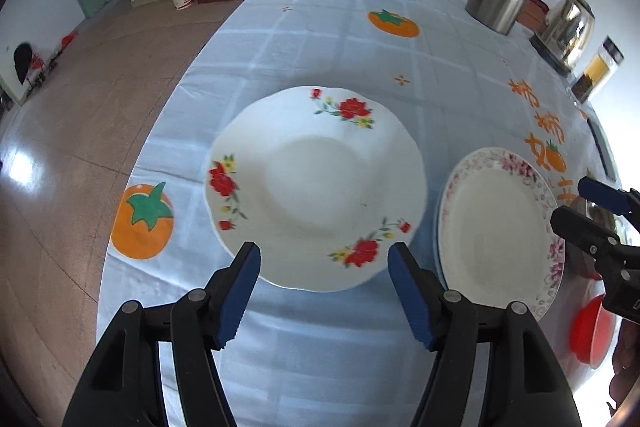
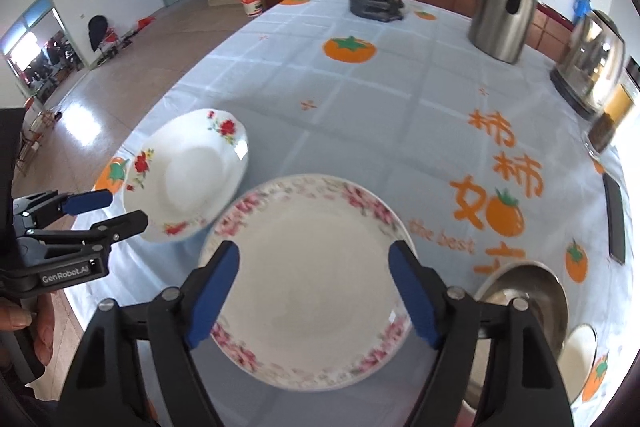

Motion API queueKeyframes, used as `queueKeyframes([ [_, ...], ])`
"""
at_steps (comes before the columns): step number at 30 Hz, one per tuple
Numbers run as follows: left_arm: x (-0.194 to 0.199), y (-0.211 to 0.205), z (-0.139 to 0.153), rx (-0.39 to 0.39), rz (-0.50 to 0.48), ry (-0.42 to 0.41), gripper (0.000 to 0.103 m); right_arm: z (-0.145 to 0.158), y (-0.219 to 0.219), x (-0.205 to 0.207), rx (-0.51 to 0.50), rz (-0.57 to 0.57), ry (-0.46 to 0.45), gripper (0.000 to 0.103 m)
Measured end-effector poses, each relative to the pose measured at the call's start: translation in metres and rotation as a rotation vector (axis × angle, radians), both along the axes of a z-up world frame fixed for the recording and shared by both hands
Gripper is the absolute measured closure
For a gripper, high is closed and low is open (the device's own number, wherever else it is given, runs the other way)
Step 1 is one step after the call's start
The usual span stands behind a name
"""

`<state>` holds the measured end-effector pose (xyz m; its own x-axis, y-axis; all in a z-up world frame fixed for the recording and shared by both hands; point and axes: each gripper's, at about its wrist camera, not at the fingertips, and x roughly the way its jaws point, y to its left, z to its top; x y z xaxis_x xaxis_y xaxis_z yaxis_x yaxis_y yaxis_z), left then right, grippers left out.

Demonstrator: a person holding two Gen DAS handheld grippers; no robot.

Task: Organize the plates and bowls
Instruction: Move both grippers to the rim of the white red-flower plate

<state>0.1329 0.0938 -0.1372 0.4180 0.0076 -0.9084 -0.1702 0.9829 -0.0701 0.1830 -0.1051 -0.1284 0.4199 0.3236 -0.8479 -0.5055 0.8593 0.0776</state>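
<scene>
- Since both plates are glazed china, I judge them stiff, smooth and breakable, so I would take hold only at the rim, one finger over and one under, and close gently.
- My left gripper (image 1: pixel 324 291) is spread wide and holds nothing; the red-flower plate (image 1: pixel 316 187) lies on the tablecloth (image 1: pixel 320 39) just ahead of its fingertips, near the left edge of the table.
- That plate has a deep well and a wavy sloping rim, which I think gives a fair lip to pinch at the near edge.
- My right gripper (image 2: pixel 316 291) is likewise wide open and empty, its fingers either side of the pink-rimmed plate (image 2: pixel 312 279), seemingly above it; I cannot tell whether they touch.
- The pink-rimmed plate is shallower and flatter, so I expect less to catch and more chance of slipping.
- A steel bowl (image 2: pixel 528 299) sits just right of it, with a small white bowl (image 2: pixel 580 351) close beside.
- Kettles stand well apart at the far side.
</scene>
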Motion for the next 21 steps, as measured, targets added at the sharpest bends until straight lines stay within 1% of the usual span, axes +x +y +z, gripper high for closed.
queueKeyframes([
  [3, -0.001, 0.023, 0.000, -0.065, 0.045, -0.007, 0.035, 0.002, 0.013, 0.007, 0.004, 0.014, -0.010, 0.025],
  [6, 0.001, 0.039, -0.003, -0.054, 0.062, 0.010, 0.034, 0.002, 0.028, 0.015, 0.001, 0.034, -0.013, 0.025],
  [7, 0.002, 0.045, -0.006, -0.050, 0.079, 0.030, 0.034, 0.002, 0.032, 0.018, 0.001, 0.040, -0.013, 0.025],
  [10, 0.006, 0.060, -0.014, -0.064, 0.112, 0.069, 0.034, -0.001, 0.046, 0.027, 0.005, 0.067, 0.001, 0.025],
  [11, 0.007, 0.063, -0.015, -0.036, 0.116, 0.072, 0.034, -0.003, 0.051, 0.031, 0.003, 0.072, 0.005, 0.025],
  [13, 0.009, 0.066, -0.014, -0.009, 0.122, 0.058, 0.034, -0.007, 0.059, 0.038, 0.001, 0.078, 0.016, 0.025],
  [16, 0.013, 0.069, -0.018, -0.023, 0.121, 0.064, 0.034, -0.014, 0.073, 0.048, 0.002, 0.090, 0.042, 0.026],
  [18, 0.015, 0.070, -0.021, -0.009, 0.116, 0.072, 0.034, -0.021, 0.084, 0.056, -0.007, 0.099, 0.060, 0.032],
  [21, 0.021, 0.076, -0.028, -0.041, 0.119, 0.087, 0.034, -0.033, 0.094, 0.065, -0.015, 0.106, 0.095, 0.034],
])
